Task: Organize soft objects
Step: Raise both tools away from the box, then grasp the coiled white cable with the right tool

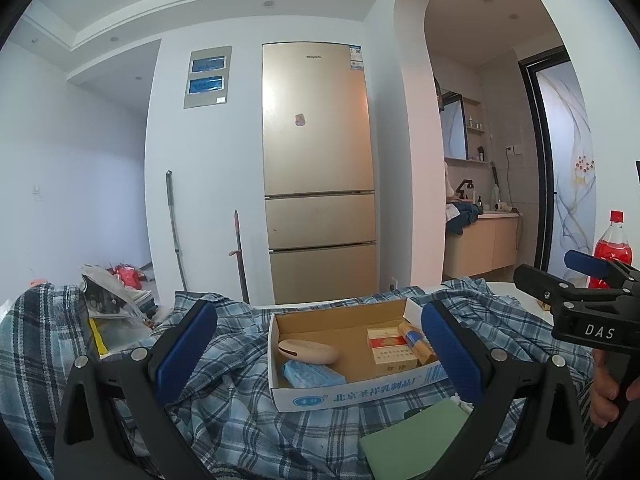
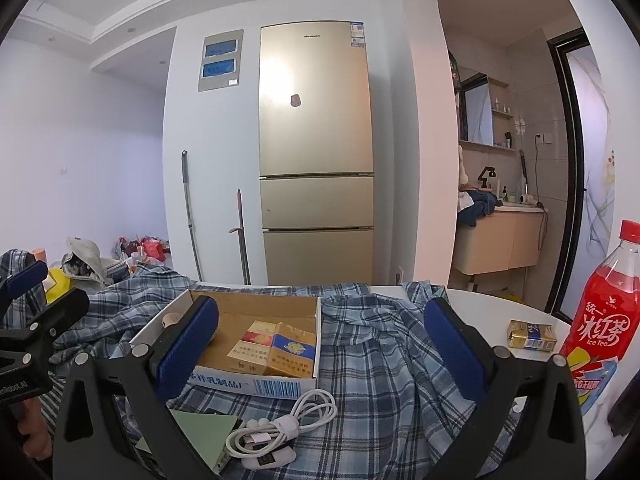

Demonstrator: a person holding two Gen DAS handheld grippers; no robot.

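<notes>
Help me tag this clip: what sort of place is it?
Most likely a lived-in home: a tall gold fridge against the wall, a bathroom vanity through the arch, and a plaid shirt spread over the table.

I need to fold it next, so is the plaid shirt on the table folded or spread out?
Spread out and rumpled: the plaid shirt lies loosely across the table, creased, with the cardboard box resting on it.

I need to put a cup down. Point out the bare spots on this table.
Bare white table shows only at the right, between the plaid shirt and the gold pack by the ice tea bottle. Inside the cardboard box, some floor is free mid-box. The near edge is crowded by the white cable and green card.
</notes>
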